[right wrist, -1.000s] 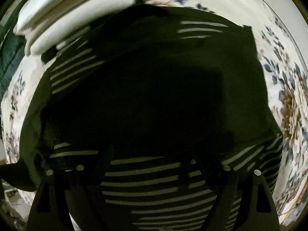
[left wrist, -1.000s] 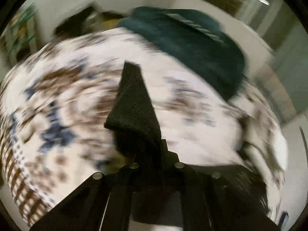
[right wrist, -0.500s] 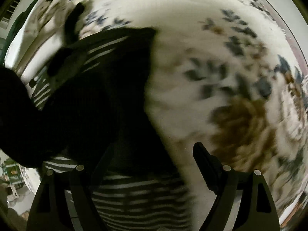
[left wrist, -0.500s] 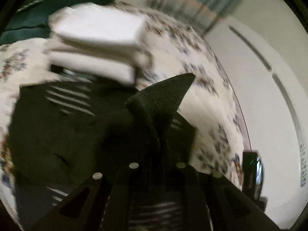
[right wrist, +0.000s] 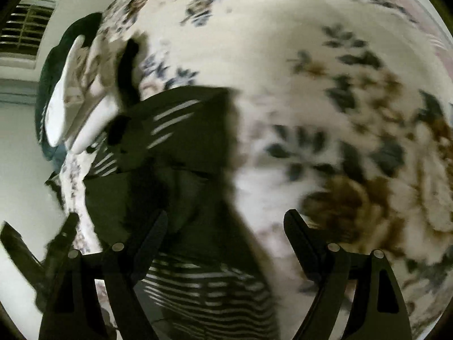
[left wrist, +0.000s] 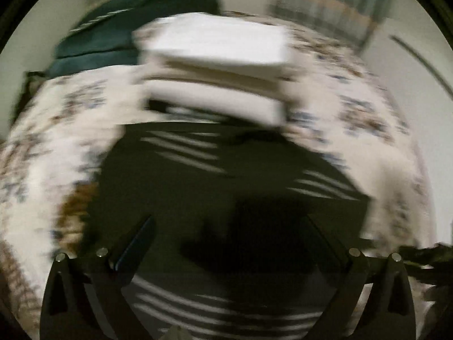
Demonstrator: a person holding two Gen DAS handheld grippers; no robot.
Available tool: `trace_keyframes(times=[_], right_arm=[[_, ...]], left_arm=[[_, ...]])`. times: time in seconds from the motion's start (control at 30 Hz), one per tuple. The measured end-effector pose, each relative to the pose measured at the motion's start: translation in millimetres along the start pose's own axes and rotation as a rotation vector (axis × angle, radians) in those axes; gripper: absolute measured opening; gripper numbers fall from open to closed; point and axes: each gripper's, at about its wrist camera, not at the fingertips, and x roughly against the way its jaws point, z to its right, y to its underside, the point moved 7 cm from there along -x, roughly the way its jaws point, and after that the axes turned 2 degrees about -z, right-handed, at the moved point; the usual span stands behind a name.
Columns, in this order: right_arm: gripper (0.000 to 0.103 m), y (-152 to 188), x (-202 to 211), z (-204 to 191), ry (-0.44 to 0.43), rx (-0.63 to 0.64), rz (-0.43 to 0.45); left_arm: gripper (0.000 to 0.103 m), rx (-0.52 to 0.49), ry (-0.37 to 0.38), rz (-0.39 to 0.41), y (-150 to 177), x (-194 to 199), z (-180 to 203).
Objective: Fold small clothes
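A dark garment with white stripes (left wrist: 215,187) lies folded on the floral bedspread (left wrist: 56,147). My left gripper (left wrist: 229,226) is open and empty just above its near part. In the right wrist view the same garment (right wrist: 181,147) lies to the left, with its striped hem under the camera. My right gripper (right wrist: 226,223) is open and empty, its left finger over the garment's edge and its right finger over bare bedspread (right wrist: 325,99). Both views are blurred by motion.
A stack of folded white cloth (left wrist: 220,65) sits just beyond the garment, also at left in the right wrist view (right wrist: 73,102). A dark green garment (left wrist: 121,28) lies behind it. The bed's edge and a pale wall (left wrist: 424,93) are at right.
My left gripper has opened and let go of the dark fabric corner it held, which now lies on the garment. My right gripper has swung right, toward the garment's edge.
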Motion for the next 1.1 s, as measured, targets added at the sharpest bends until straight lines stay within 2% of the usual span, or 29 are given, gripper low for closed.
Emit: trace_keyframes(times=[0.17,0.23,0.27,0.3,0.33,0.37,0.4,0.47,0.53,0.63,0.67,0.7,0.73,0.8,0.93,1.03,1.1], right_arm=[[0.085,-10,-50,-27,0.026,0.023,-0.053],[0.079,-11,-61,-32,0.033,0.019,-0.061],[0.068,-12,-66,-37,0.037,0.026,-0.057],[0.051,-13,-71,-42,0.044,0.036,-0.052],[0.041,-13,-73,-44,0.078,0.056,-0.039],[0.016,-15,-77,-45,0.109,0.068,-0.029],[0.014,-13,-76,-44,0.127,0.076,-0.015],[0.013,-9,-70,-41,0.123,0.076,0.004],[0.013,-3,-59,-32,0.154,0.076,0.02],[0.013,6,-53,-19,0.199,0.082,-0.031],[0.023,8,-50,-13,0.207,0.064,-0.055],[0.041,7,-45,-10,0.205,0.048,-0.049],[0.049,4,-39,-10,0.189,0.036,-0.029],[0.052,-2,-26,-19,0.154,0.036,0.012],[0.052,-19,-37,-77,0.17,0.218,0.061],[0.052,-22,-84,-109,0.247,0.374,-0.02],[0.049,-9,-118,-108,0.383,0.471,-0.109]], left_arm=[[0.103,0.122,-0.21,-0.046,12,-12,-107],[0.103,0.169,-0.258,-0.065,19,-16,-134],[0.103,0.199,-0.272,-0.075,23,-18,-149],[0.103,0.216,-0.284,-0.081,26,-20,-157],[0.103,0.237,-0.297,-0.086,29,-21,-168],[0.103,0.253,-0.298,-0.089,31,-24,-174],[0.103,0.27,-0.299,-0.094,34,-25,-178],[0.103,0.3,-0.296,-0.102,39,-29,-186],[0.103,0.319,-0.286,-0.105,42,-32,-188],[0.103,0.309,-0.274,-0.107,40,-34,-183],[0.103,0.296,-0.273,-0.108,40,-36,-180],[0.103,0.288,-0.269,-0.109,41,-37,-179],[0.103,0.279,-0.271,-0.109,41,-38,-177],[0.103,0.259,-0.28,-0.107,40,-38,-175],[0.103,0.223,-0.283,-0.104,40,-41,-169],[0.103,0.212,-0.284,-0.113,40,-42,-166],[0.103,0.205,-0.288,-0.114,41,-40,-166]])
